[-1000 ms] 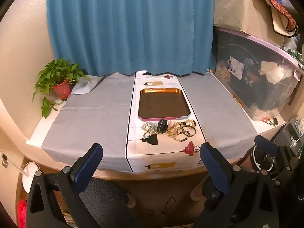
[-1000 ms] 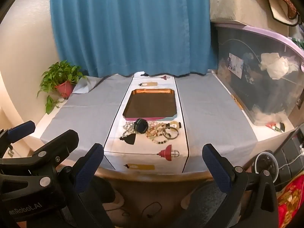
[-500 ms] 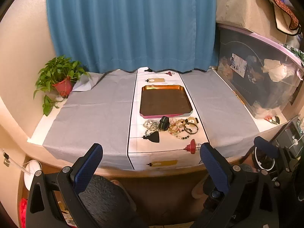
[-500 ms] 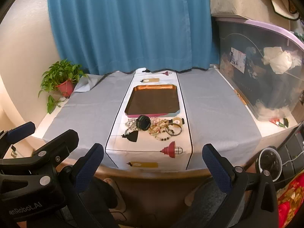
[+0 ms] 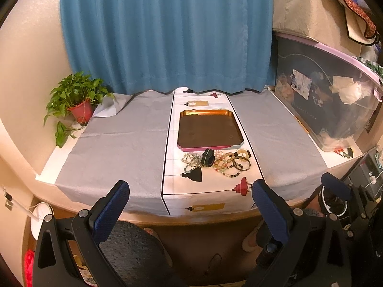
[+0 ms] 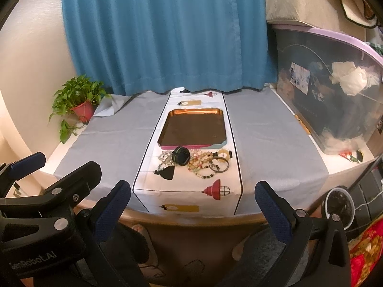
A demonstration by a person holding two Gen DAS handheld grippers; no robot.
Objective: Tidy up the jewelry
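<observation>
Your left gripper (image 5: 190, 197) fingers spread wide, holding nothing, short of tabletop (image 5: 119, 143) edge. Your right gripper (image 6: 192, 198) same: wide apart, touching nothing. Beyond: jewelry pile (image 6: 195, 161) on white runner (image 6: 189, 191), bracelets around black band (image 5: 207, 157). Behind, just beside pile: tray (image 5: 235, 129). Far left: potted plant (image 5: 76, 100).

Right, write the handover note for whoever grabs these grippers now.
Left gripper: open, holding nothing, short of the table edge.
Right gripper: open, holding nothing, likewise back from the table.
Tray: on the runner, nothing in it.
Jewelry pile: bead bracelets, bangles and a dark band, heaped on the runner just in front of the tray.
Done: nothing moved into the tray.
Left: everything; probably start with the nearest bracelet.
</observation>
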